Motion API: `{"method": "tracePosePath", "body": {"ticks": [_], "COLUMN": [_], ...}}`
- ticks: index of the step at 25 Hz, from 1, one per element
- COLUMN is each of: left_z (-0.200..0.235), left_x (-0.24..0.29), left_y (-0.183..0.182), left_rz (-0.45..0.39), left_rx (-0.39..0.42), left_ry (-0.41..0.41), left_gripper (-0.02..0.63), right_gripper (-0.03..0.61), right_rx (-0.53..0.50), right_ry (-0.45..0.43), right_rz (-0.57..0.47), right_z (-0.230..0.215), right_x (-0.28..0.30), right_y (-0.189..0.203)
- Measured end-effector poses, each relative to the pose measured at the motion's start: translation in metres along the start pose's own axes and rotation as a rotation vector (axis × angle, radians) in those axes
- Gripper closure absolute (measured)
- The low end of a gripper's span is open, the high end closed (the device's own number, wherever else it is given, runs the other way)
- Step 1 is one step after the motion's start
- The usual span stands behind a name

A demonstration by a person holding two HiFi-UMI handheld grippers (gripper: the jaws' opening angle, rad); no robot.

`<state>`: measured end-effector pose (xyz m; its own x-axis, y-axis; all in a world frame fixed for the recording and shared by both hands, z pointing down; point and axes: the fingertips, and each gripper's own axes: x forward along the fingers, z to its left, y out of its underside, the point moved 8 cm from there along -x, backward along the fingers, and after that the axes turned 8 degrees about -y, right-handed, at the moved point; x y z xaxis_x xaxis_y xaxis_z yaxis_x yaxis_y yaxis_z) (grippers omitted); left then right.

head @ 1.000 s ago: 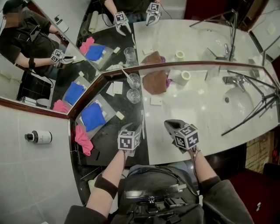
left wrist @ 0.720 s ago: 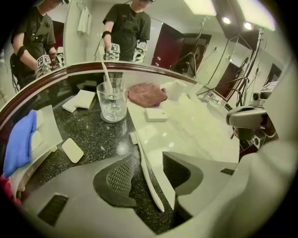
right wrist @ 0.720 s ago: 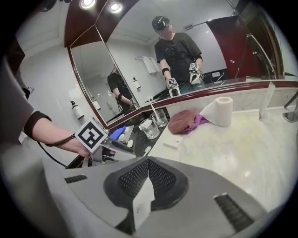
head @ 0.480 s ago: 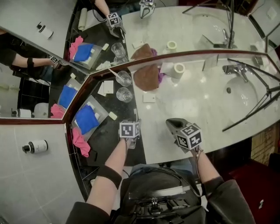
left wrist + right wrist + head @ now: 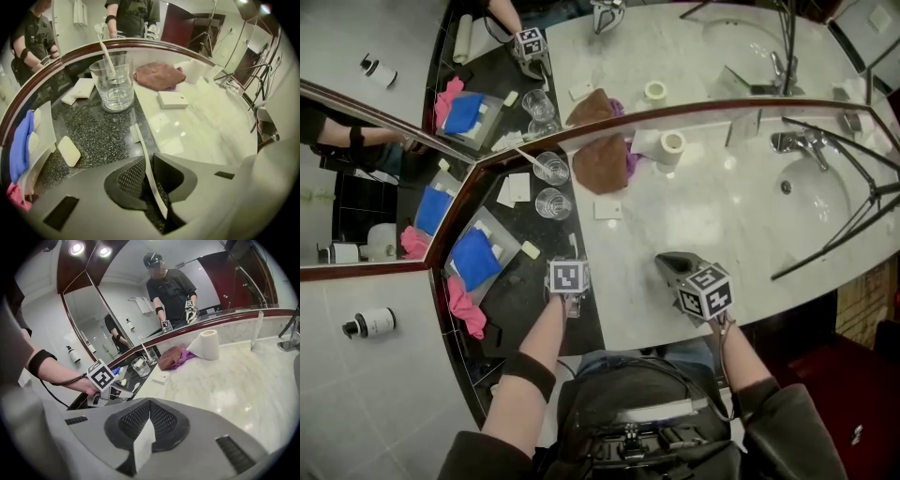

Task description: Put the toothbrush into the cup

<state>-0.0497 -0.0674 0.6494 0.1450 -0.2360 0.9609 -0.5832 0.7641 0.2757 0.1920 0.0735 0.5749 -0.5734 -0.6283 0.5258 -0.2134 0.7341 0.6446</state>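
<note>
Basin [image 5: 811,202]: white oval bowl sunk in the counter, with a chrome tap [image 5: 792,142] at its back edge.
Counter [image 5: 741,244]: pale veined marble all round the basin, glossy, catching small glints of lamp light.
Granite slab [image 5: 525,291]: black speckled stretch of counter, well left of the basin.
Mirror [image 5: 722,56]: runs behind the basin in a reddish wood frame [image 5: 722,106]. A second panel angles off far to the basin's left.
Wall [image 5: 384,403]: large pale grey tiles, beyond the granite, farthest left of the basin.
Floor [image 5: 862,412]: dark red, below the counter's front edge near the basin.
Tripod [image 5: 839,230]: black legs crossing above the basin.
Light [image 5: 77,248]: two round spotlights glowing high up, left of the basin.
</note>
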Motion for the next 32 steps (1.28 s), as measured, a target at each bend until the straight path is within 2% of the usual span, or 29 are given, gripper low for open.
{"method": "tracePosePath", "body": {"ticks": [2,4,5,11,17,20,26,32], "left_z": [0.001,-0.001,0.000,0.002,0.002,0.002,0.017,0.025], "left_x": [-0.001,0.000,0.000,-0.001,-0.007,-0.014,-0.037,-0.071], "left_y": [0.002,0.001,0.000,0.003,0.002,0.000,-0.001,-0.004], "left_rz": [0.015,0.000,-0.010,-0.012,-0.056,-0.098,-0.186,-0.367], "left_rx": [0.020,0.011,0.011,0.014,0.002,-0.007,-0.019,-0.023], "left_ry": [-0.024,-0.014,-0.016,-0.037,-0.026,-0.003,-0.018,0.045], "left_gripper": [0.552,0.559,0.583,0.588,0.588,0.588,0.588,0.589], "right_gripper": [0.561,0.561,0.561,0.561,0.561,0.561,0.561,0.561], "right_rx": [-0.001,-0.005,-0.007,-0.007,-0.007,-0.009,-0.027,-0.052], "right_ry": [-0.004,-0.010,-0.012,-0.018,-0.023,-0.027,-0.033,-0.037], "right_rz": [0.002,0.006,0.008,0.018,0.024,0.024,0.031,0.024], "right_z": [-0.001,-0.002,-0.001,-0.001,0.002,0.008,0.020,0.041], "right_x": [0.001,0.002,0.003,0.004,0.005,0.007,0.014,0.021], "right_y": [-0.001,-0.002,-0.002,0.000,0.002,0.002,0.004,-0.004]}}
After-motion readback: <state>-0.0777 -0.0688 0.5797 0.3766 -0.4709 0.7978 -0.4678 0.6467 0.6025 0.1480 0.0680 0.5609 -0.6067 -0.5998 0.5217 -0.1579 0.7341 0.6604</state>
